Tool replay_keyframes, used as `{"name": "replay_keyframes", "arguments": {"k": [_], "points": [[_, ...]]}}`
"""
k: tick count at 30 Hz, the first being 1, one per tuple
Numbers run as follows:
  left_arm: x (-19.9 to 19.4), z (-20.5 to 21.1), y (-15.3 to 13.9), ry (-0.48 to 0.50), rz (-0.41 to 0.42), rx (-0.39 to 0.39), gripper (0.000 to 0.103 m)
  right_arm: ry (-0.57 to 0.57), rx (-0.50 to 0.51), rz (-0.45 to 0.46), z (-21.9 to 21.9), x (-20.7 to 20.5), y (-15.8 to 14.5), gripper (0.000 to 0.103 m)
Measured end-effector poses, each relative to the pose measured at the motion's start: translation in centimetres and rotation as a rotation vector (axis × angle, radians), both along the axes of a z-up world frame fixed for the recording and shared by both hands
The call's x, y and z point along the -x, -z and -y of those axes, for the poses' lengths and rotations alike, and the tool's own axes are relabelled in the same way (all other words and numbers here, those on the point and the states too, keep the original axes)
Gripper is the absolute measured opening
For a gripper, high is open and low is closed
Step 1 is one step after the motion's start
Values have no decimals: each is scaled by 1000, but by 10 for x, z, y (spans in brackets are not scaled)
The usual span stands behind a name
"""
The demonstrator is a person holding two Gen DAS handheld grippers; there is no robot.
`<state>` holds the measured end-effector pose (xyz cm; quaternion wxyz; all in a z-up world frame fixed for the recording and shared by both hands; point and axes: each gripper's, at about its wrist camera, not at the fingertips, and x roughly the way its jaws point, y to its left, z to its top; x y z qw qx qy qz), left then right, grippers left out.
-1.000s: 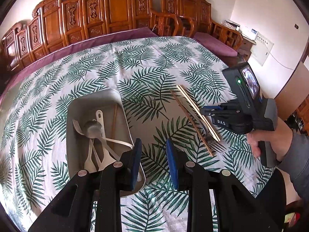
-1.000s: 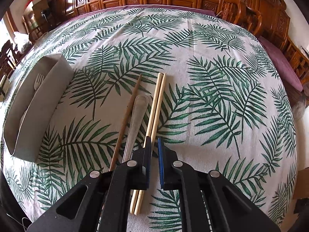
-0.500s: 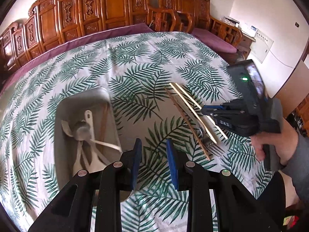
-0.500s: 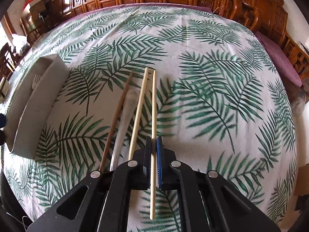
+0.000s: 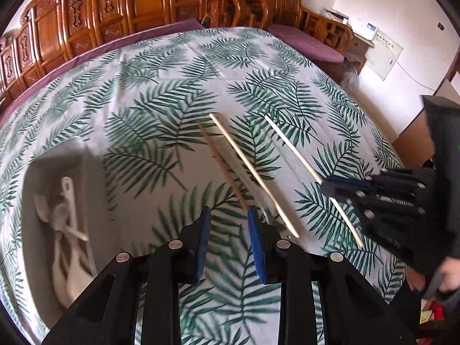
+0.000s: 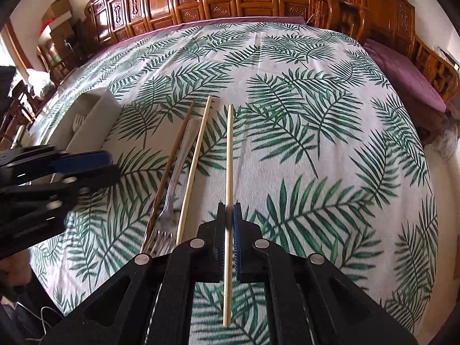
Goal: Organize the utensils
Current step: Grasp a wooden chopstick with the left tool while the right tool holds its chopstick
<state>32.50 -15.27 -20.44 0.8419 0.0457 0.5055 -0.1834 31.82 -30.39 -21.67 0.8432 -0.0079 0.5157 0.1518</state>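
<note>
Left wrist view: left gripper (image 5: 227, 218) with blue pads parted and nothing between them, hovering over the leaf-print tablecloth (image 5: 161, 92) near the lower ends of the utensils. At far right, right gripper (image 5: 336, 187) clamped on a pale chopstick (image 5: 290, 146), lifted clear of the cloth. Lying on the cloth: a second pale chopstick (image 5: 250, 169) and a brown chopstick (image 5: 221, 164) beside it. At left, blurred, a grey tray (image 5: 37, 172) holding white utensils (image 5: 69, 201).

Right wrist view: right gripper (image 6: 229, 215) pinching the pale chopstick (image 6: 229, 155) between closed pads, stick running forward along the fingers. To its left on the cloth, side by side: second pale chopstick (image 6: 195, 164), metal fork (image 6: 178, 172), brown chopstick (image 6: 169, 166). Left gripper (image 6: 83, 164) entering from the left edge, blurred. Grey tray (image 6: 95, 123) beyond it, well apart from the loose utensils.
</note>
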Motion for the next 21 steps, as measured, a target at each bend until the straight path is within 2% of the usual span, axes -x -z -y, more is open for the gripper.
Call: {"name": "replay_keyframes", "arguments": {"k": [9,17,18,21], "points": [[-15,24,29,0,-38,-29,25,7,-25,-5,13,12,-1,6],[-20,24,36,-13,-35,-38,25,7,-34,-7,14,17,0,6],[-22,23,37,-17,-39,-42,20,6,-34,-8,13,18,0,6],[-28,17,42,-41,-78,-23,18,0,-34,-6,11,20,-1,6]]}}
